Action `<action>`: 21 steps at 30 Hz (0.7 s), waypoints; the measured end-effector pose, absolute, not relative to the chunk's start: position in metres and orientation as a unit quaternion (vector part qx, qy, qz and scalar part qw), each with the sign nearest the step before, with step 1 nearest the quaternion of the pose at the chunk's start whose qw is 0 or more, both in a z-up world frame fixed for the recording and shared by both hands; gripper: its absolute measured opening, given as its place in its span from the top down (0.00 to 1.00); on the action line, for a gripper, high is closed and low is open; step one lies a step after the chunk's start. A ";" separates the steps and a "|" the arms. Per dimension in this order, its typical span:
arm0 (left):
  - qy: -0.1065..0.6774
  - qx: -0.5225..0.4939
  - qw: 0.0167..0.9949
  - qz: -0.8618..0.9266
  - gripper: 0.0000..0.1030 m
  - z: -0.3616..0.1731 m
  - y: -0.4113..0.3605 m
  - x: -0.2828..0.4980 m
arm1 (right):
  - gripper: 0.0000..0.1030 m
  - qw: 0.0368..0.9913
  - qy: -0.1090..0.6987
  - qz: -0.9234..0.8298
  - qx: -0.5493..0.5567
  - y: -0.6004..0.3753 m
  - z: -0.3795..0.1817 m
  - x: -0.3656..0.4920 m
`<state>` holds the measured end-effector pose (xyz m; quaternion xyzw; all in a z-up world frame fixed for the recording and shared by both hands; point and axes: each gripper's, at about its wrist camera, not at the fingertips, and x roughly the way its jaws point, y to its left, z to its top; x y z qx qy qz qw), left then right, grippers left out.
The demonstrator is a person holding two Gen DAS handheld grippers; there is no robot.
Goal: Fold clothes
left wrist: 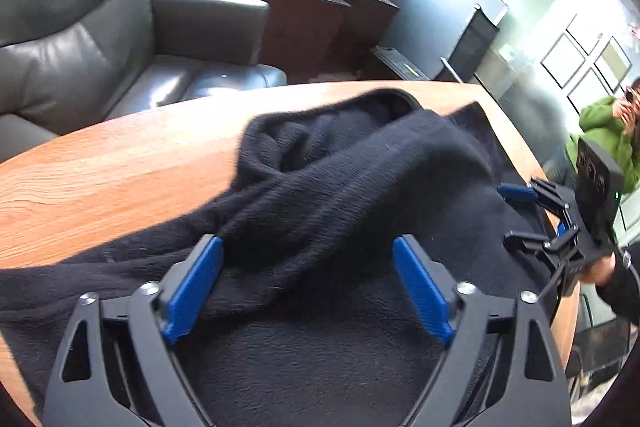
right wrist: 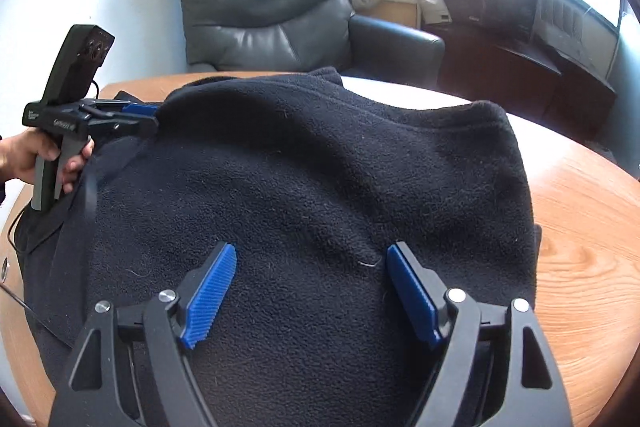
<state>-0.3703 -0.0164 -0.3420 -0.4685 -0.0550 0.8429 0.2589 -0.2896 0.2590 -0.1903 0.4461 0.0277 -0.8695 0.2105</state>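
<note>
**Now both grippers hang open over the black fleece**

Right now my left gripper (left wrist: 308, 263) is spread wide and holds nothing; its blue pads straddle a thick rolled ridge of the black fleece (left wrist: 340, 179), which lies heaped on the wooden worktop (left wrist: 100, 179). That ridge runs away from me and off to the right, toward my right gripper (left wrist: 532, 211) at the far edge of the cloth. In its own view, my right gripper (right wrist: 308, 279) is just as wide open and empty, poised above a broad flat stretch of fleece (right wrist: 320, 167).

From the right side the garment's long axis seems to run left to right across the worktop, with a rounded folded edge on the right and my left gripper (right wrist: 136, 117) at the upper left edge. Which end is collar or hem I cannot tell. I judge the left is nearer to a graspable fold; the ridge lies straight between its pads.
</note>
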 end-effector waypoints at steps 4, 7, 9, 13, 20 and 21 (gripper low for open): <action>-0.069 -0.423 0.293 0.855 0.14 -0.321 -0.018 -0.345 | 0.20 0.211 0.028 -0.872 0.440 0.257 -0.193 -0.288; -0.047 -0.444 0.328 0.833 0.12 -0.327 -0.007 -0.332 | 0.18 0.213 0.029 -0.872 0.439 0.258 -0.193 -0.283; -0.031 -0.472 0.315 0.823 0.13 -0.344 -0.001 -0.335 | 0.16 0.214 0.033 -0.872 0.439 0.258 -0.194 -0.281; -0.040 -0.497 0.277 0.821 0.22 -0.356 -0.003 -0.350 | 0.16 0.206 0.033 -0.871 0.445 0.263 -0.190 -0.281; 0.060 -0.410 0.390 0.822 0.20 -0.303 0.041 -0.287 | 0.12 0.173 -0.042 -0.865 0.470 0.344 -0.162 -0.265; 0.098 -0.395 0.412 0.815 0.18 -0.300 0.053 -0.279 | 0.11 0.178 -0.066 -0.854 0.484 0.364 -0.165 -0.263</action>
